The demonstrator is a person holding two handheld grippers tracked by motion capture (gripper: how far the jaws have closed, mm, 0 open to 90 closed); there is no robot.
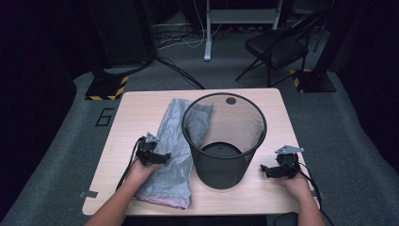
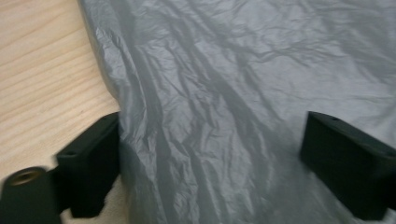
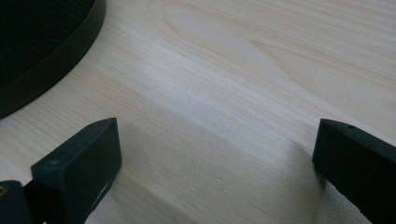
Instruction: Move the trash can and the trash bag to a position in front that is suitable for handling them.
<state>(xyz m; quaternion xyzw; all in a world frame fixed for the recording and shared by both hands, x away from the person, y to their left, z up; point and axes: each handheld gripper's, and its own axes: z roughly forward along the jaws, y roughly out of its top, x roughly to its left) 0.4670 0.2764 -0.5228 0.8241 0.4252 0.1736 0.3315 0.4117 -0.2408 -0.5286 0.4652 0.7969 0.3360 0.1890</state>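
Note:
A black mesh waste bin (image 1: pixel 225 141) stands upright in the middle of the wooden table (image 1: pixel 136 113); its base rim (image 3: pixel 51 60) shows at the upper left of the right gripper view. To its left lies a flat stack of grey plastic bags (image 1: pixel 171 155), wrinkled plastic (image 2: pixel 233 93) in the left gripper view. My left gripper (image 1: pixel 162 157) hovers low over the bags, jaws wide apart, nothing between them (image 2: pixel 210 154). To the right of the bin, my right gripper (image 1: pixel 266 170) is open just above bare wood (image 3: pixel 215 154).
A pink layer (image 1: pixel 169 202) peeks out under the bag stack at the table's front edge. A small dark disc (image 1: pixel 230 100) lies on the table behind the bin. A folding chair (image 1: pixel 277 47) and stand bases with yellow-black tape (image 1: pixel 107 88) sit on the floor beyond.

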